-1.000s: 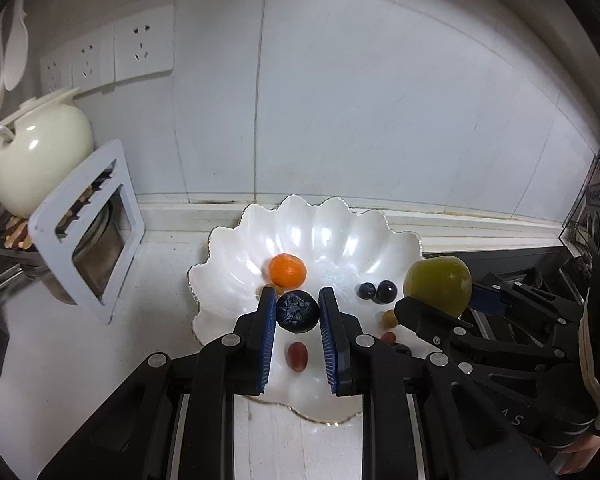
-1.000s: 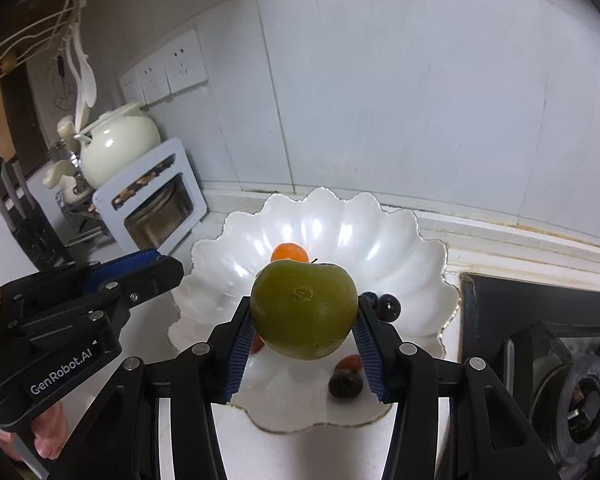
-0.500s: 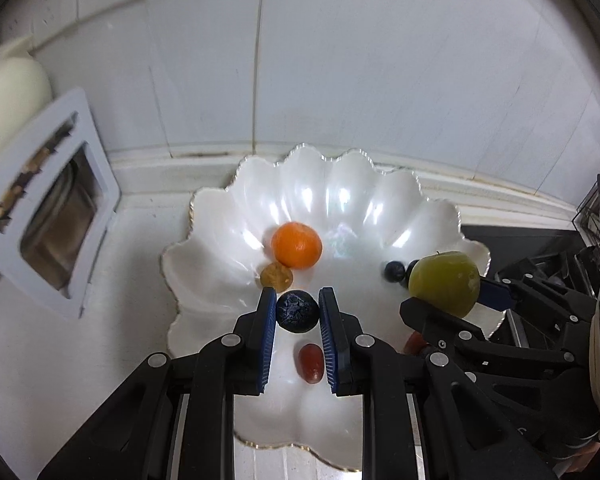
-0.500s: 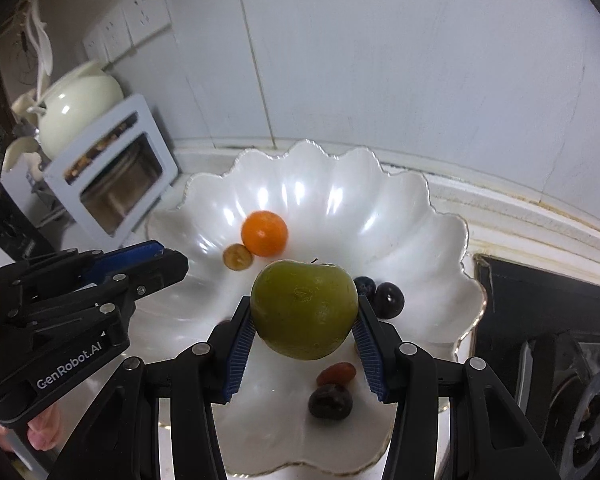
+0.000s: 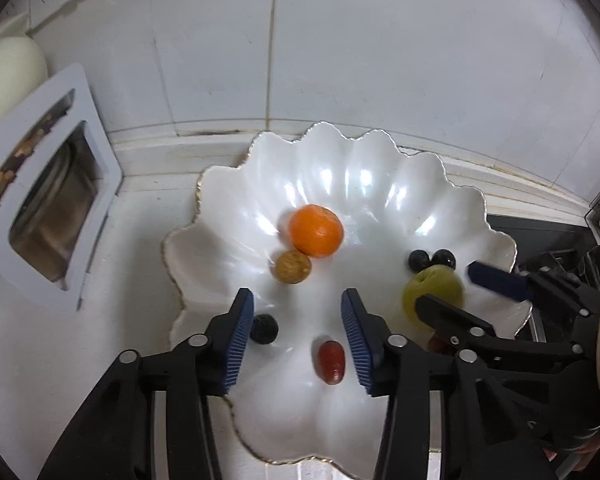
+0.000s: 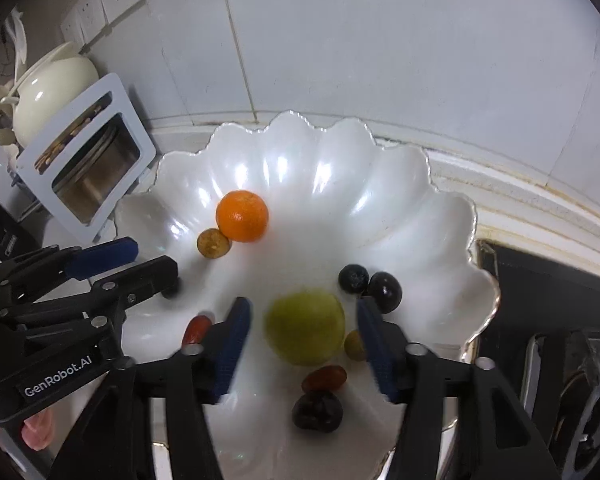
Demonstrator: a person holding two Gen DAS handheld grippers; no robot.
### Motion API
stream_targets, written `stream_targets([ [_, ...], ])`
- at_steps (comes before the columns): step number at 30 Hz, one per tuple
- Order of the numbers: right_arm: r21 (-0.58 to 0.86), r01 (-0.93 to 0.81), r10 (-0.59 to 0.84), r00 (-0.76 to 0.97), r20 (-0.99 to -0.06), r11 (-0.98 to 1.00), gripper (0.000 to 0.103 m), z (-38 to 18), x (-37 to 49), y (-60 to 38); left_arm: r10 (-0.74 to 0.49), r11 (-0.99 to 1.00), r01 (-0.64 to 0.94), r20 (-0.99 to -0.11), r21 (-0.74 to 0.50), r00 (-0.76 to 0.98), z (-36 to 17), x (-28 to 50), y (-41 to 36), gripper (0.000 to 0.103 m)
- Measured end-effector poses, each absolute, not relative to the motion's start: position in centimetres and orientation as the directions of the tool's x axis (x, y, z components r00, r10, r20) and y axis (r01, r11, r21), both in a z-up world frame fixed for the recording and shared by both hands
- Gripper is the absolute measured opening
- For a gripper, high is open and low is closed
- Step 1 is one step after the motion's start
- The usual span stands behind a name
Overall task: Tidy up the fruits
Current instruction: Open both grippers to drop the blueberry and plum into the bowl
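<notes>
one bowl point(image 6: 440, 216), one orange point(image 6: 242, 216), one green apple point(image 6: 305, 330), two red oblong fruits point(image 6: 324, 378), two grippers point(image 5: 296, 340).

Even, bright light was reflected as glare on the white bowl point(image 5: 452, 200); edges were bent and vignetted.

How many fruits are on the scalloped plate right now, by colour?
Orange mandarin: 1
Green fruit: 1
Red fruits: 2
Dark fruits: 4
Yellow-brown fruits: 2
Total: 10
</notes>
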State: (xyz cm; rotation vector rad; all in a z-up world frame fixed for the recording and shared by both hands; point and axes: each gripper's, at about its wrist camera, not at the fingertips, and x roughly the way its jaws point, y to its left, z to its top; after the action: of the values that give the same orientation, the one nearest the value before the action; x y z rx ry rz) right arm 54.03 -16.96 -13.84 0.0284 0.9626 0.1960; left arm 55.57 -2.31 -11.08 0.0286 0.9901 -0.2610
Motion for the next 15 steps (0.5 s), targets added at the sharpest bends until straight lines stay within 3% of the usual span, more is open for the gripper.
stream_targets([
  [9,0.048,-0.095,0.097,0.629,-0.772,0.994,0.063,-11.6,51.1,-17.5,-0.092,0.987,0.161,-0.771,0.014,0.630,-7.9,52.7,-0.8,0.067],
  [15,0.050,-0.064,0.081,0.698,-0.712,0.997,0.067,-9.4,46.9,-17.3,-0.080,0.984,0.168,-0.703,0.056,0.706,-5.3,49.0,-0.7,0.078],
])
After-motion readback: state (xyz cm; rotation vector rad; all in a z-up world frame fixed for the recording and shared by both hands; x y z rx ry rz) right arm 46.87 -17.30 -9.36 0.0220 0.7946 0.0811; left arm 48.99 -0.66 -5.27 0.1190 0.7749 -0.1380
